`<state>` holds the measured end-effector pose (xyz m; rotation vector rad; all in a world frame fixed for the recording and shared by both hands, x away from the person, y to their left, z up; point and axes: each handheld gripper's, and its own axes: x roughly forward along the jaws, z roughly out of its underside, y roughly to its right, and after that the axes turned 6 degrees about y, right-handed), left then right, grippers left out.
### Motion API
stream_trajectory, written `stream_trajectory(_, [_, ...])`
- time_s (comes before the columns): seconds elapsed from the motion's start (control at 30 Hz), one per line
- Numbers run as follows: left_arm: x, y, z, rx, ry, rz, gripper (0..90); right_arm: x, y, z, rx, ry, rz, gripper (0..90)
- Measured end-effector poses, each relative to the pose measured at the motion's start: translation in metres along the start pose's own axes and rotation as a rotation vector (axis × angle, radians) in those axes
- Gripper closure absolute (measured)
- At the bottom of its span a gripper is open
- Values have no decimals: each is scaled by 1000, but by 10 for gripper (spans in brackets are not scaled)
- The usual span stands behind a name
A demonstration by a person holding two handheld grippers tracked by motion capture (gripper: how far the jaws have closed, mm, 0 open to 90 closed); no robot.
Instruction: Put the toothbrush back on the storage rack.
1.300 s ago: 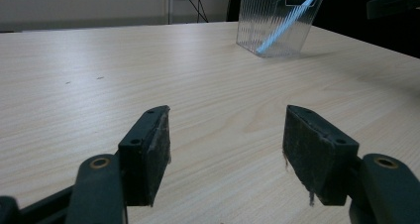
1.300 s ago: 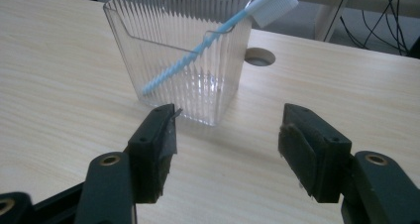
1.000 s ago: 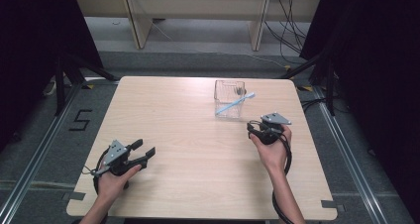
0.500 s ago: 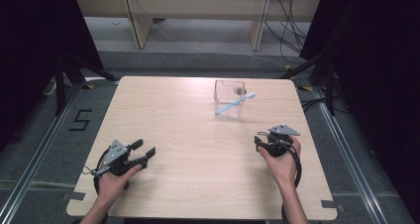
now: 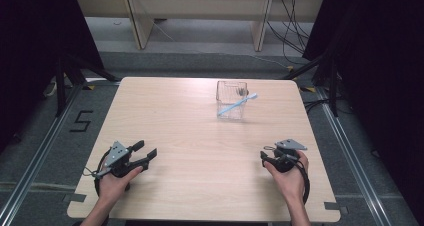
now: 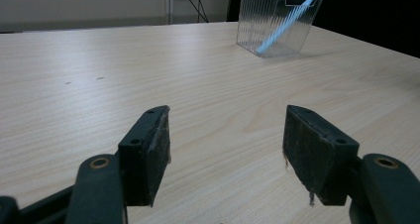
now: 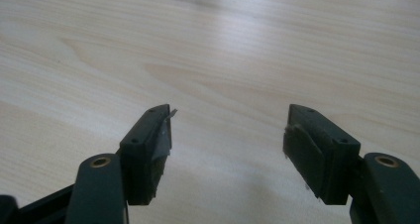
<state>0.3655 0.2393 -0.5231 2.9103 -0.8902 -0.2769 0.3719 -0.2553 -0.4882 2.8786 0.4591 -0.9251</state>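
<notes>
- My left gripper (image 5: 145, 156) sits at the table's (image 5: 200, 136) near left corner, well short of the clear plastic holder (image 5: 231, 100), jaws apart and empty.
- My right gripper (image 5: 267, 159) sits nearer the holder's side, on the near right; its jaws have just been opening, nothing between them.
- Farther off, the holder stands upright, with the blue toothbrush (image 5: 237, 105) leaning inside, head over the rim.

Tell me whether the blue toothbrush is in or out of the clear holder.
In: the blue toothbrush leans slanted inside the clear holder, its head poking over the rim.
</notes>
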Motion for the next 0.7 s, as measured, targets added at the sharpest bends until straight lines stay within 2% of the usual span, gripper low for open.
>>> stream_trajectory(0.1, [0, 0, 0, 2, 0, 0, 343, -2, -1, 5, -2, 22, 7, 356])
stream_trajectory(0.17, [0, 0, 0, 1, 1, 0, 343, -5, -1, 8, -6, 18, 17, 356])
stream_trajectory(0.2, [0, 0, 0, 0, 2, 1, 343, -6, -1, 9, 8, 19, 0, 356])
stream_trajectory(0.23, [0, 0, 0, 0, 2, 1, 343, -9, -2, 10, -2, 11, 19, 356])
stream_trajectory(0.27, [0, 0, 0, -1, 2, 1, 343, -8, -2, 12, -1, 24, 20, 356])
stream_trajectory(0.3, [0, 0, 0, -1, 2, 1, 343, -10, -3, 13, 8, 11, 17, 356])
stream_trajectory(0.33, [0, 0, 0, -1, 2, 1, 343, -10, -2, 14, -9, 33, 28, 356])
stream_trajectory(0.37, [0, 0, 0, -2, 2, 1, 343, -12, -3, 15, 2, 15, 19, 356])
stream_trajectory(0.4, [0, 0, 0, -4, 5, 2, 343, -14, -7, 17, 56, 9, 22, 355])
stream_trajectory(0.43, [0, 0, 0, -2, 3, 1, 343, -14, -3, 18, 8, 14, 23, 355])
stream_trajectory(0.63, [0, 0, 0, -1, -1, 1, 343, -21, -2, 27, 48, 31, 27, 355])
stream_trajectory(0.7, [0, 0, 0, -4, -5, 0, 343, -22, -2, 29, 40, 37, 27, 356])
